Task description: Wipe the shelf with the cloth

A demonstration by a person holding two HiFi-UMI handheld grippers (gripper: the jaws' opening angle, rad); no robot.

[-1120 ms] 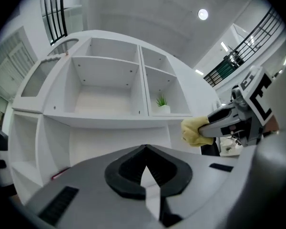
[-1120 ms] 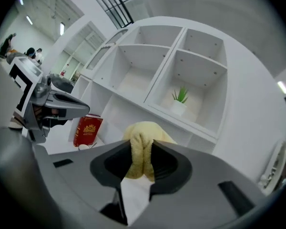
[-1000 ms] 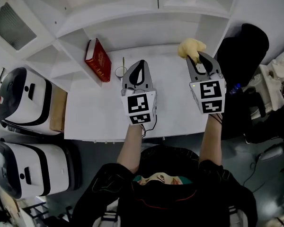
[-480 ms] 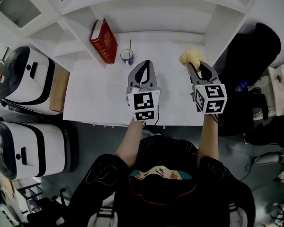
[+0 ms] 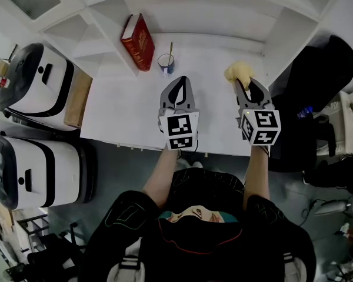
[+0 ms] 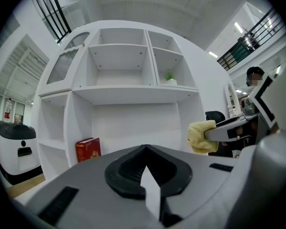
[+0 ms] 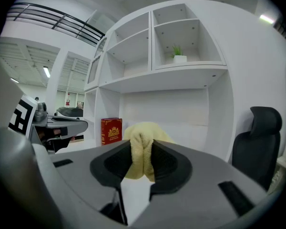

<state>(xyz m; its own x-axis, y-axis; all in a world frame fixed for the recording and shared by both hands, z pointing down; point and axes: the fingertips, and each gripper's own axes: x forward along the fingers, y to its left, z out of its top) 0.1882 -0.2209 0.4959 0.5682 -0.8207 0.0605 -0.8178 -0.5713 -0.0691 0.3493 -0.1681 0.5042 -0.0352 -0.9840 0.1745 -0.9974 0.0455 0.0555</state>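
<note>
My right gripper (image 5: 243, 82) is shut on a yellow cloth (image 5: 237, 72), held above the right part of the white shelf surface (image 5: 123, 110). In the right gripper view the cloth (image 7: 142, 152) bulges out between the jaws, which pinch it. My left gripper (image 5: 176, 87) hangs over the middle of the surface, jaws shut with nothing between them. From the left gripper view the cloth (image 6: 200, 136) shows at the right, in the other gripper's jaws. The shelf unit (image 6: 128, 87) rises behind with several open compartments.
A red book (image 5: 139, 33) leans against the left partition, and a blue mug (image 5: 166, 61) with a stick in it stands beside it. A small potted plant (image 7: 179, 54) sits on an upper shelf. A black office chair (image 5: 309, 75) is at the right. White machines (image 5: 38, 87) stand at the left.
The view has shifted so the shelf surface sits higher in the picture. Both grippers have drawn slightly back from the shelf's rear wall, the right one still holding the cloth.
</note>
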